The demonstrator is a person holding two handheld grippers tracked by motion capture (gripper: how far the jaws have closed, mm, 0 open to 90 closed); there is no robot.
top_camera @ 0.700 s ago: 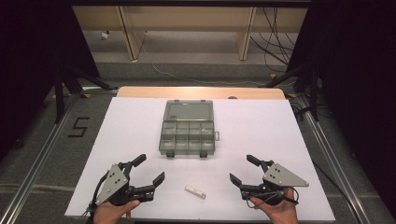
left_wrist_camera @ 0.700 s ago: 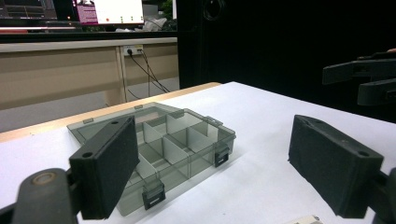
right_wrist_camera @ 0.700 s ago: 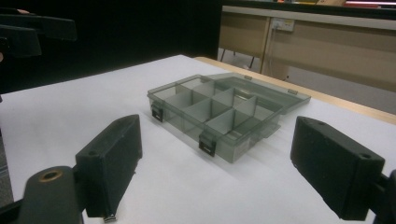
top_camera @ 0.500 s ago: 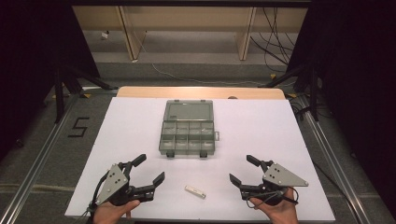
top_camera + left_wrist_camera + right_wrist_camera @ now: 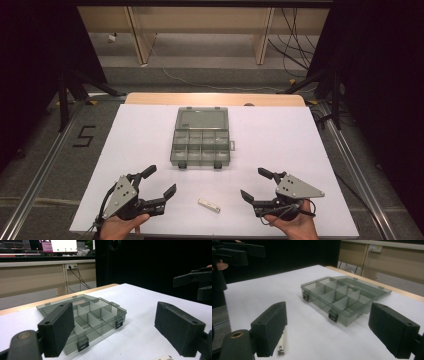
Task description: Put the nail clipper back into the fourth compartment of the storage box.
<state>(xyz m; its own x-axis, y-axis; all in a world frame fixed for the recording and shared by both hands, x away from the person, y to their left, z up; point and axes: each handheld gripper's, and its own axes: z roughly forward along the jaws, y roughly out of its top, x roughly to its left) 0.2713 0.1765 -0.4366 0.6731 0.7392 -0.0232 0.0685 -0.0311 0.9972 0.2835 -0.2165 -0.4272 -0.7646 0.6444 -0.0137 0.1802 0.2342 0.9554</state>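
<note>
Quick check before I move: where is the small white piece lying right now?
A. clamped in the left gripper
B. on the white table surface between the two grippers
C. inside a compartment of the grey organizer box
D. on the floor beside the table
B: the small white piece lies on the white table, between the open left gripper and right gripper, apart from the organizer box.

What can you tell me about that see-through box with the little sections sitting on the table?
The compartment box looks like smoky grey translucent plastic, a flat rectangle lying level on the white table cover. Thin dividers split it into small cells, with one wider bay along its far side. Two dark latches sit on its near edge, small hinge tabs on the far edge. The cells look empty, though the tint makes that uncertain. Nothing touches it besides the cover beneath; both grippers stay well short of it.
</note>
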